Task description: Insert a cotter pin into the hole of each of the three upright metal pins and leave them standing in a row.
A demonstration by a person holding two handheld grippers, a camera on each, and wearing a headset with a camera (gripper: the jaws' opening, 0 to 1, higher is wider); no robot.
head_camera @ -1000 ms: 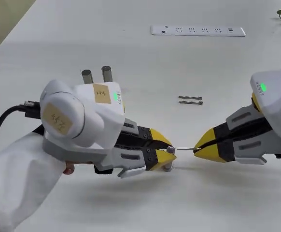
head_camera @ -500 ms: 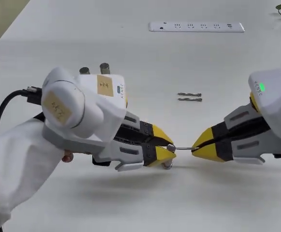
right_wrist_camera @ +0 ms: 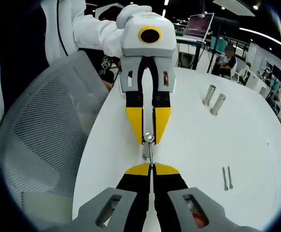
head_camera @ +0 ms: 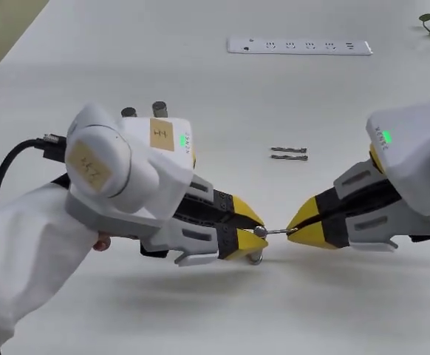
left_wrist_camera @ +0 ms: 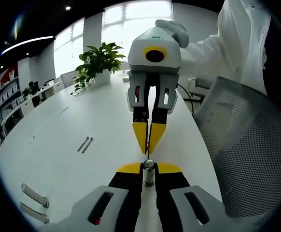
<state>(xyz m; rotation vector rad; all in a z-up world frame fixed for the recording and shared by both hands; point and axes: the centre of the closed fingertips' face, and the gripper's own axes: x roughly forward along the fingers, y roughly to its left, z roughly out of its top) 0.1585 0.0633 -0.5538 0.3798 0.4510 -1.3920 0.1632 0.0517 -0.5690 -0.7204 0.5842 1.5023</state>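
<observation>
The left claw (head_camera: 249, 235) is closed around a short metal pin (head_camera: 259, 234). The pin stands upright between the yellow tips, its foot at the white surface (head_camera: 222, 96). In the left gripper view the same metal pin (left_wrist_camera: 149, 175) sits clamped between the jaws, with the right claw (left_wrist_camera: 149, 145) pointing straight at it.

In the head view the right claw (head_camera: 295, 231) faces the left one tip to tip. It is pinched tight on a thin cotter pin (head_camera: 278, 231). The cotter pin lies level and reaches across to the top end of the metal pin, touching it there. Whether its end is inside the hole cannot be told. The right gripper view shows the cotter pin (right_wrist_camera: 150, 155) running from its own jaws straight to the metal pin (right_wrist_camera: 149, 138).

Two other metal pins (head_camera: 160, 109) stand side by side behind the left gripper's body, well apart from the work. Two spare cotter pins (head_camera: 289, 150) lie parallel on the surface beyond the claws. A power strip (head_camera: 299, 46) lies farther back.
</observation>
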